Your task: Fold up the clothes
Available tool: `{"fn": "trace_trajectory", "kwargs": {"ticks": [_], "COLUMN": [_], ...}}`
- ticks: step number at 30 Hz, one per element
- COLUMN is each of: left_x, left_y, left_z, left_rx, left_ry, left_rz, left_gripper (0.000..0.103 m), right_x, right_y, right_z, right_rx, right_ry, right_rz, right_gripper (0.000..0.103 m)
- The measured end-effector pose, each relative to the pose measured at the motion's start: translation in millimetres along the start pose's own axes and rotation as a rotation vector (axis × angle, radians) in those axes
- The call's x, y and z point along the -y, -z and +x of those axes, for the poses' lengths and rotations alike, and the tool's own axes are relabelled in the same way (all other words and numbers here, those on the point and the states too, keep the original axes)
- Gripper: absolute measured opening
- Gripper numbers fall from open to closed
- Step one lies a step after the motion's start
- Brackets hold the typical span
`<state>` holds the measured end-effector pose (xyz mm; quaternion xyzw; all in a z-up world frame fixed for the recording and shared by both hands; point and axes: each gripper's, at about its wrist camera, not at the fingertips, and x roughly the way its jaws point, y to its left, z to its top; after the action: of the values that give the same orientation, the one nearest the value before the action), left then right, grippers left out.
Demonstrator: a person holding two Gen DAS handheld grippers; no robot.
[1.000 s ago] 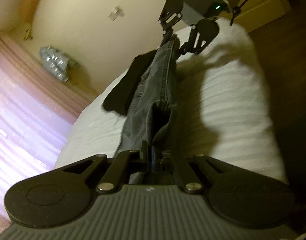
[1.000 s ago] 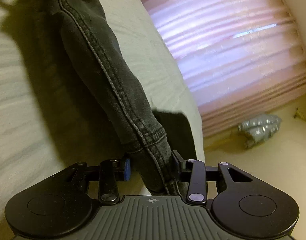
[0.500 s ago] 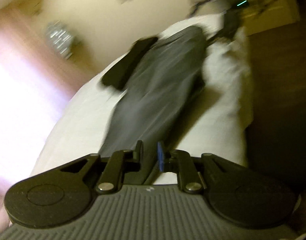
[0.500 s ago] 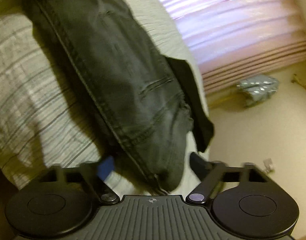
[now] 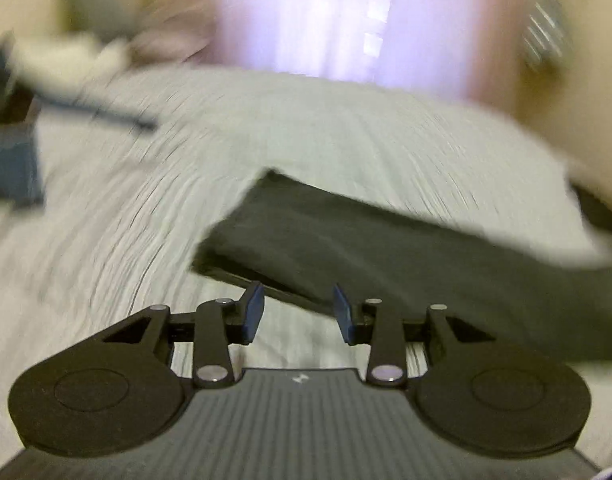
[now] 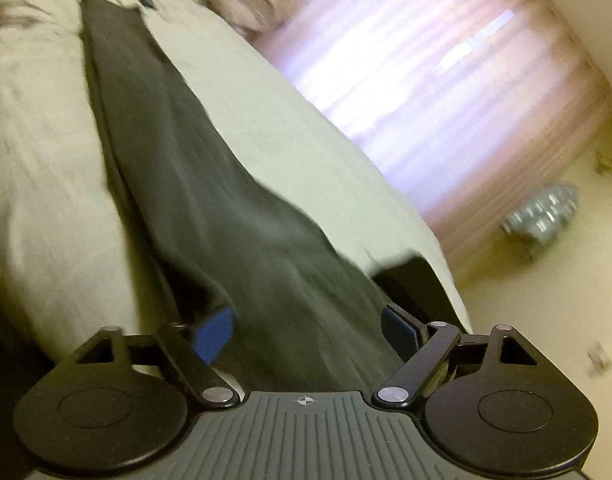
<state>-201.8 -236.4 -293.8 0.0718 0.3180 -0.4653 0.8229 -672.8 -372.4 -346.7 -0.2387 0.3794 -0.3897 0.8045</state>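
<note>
Dark grey jeans lie stretched out flat along the white striped bed; they also show in the blurred left wrist view as a dark strip across the bed. My right gripper is open, its blue pads on either side of the jeans' near end, holding nothing. My left gripper is open and empty just above the jeans' end edge. A black garment lies under the jeans near the bed's edge.
A pink curtain hangs by the window beyond the bed. Shiny plastic packs sit on the floor by the wall. Pillows and dark blue cloth lie at the bed's far end.
Both grippers have let go of the jeans and opened. The jeans, held up stretched a second ago, now lie flat on the bed. The left gripper has swung round fast.
</note>
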Motion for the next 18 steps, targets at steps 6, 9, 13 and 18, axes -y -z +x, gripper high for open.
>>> {"fn": "trace_trajectory", "kwargs": {"ticks": [6,9,13,18], "left_x": [-43.2,-58.6,-82.6,-97.3], "left_y": [-11.1,-6.9,4.2,12.0], "left_z": [48.0,63.3,68.6,76.2], "left_rx": [-0.064,-0.098,-0.055,-0.002], "left_ry": [-0.005,-0.032,0.022,0.049], "left_rz": [-0.275,-0.360,-0.538,-0.696], "left_gripper": [0.044,0.045,0.044,0.038], "right_x": [-31.4,-40.4,-51.3,-59.6], "right_y": [-75.0,-96.9,-116.1,-111.9], "right_z": [38.5,52.8,67.3,72.5], "right_rx": [0.124,0.176,0.218,0.205], "right_ry": [-0.105,-0.128,-0.154,-0.170], "right_rz": [0.012,0.003,0.011,0.062], "right_gripper": [0.084,0.084,0.084,0.084]}}
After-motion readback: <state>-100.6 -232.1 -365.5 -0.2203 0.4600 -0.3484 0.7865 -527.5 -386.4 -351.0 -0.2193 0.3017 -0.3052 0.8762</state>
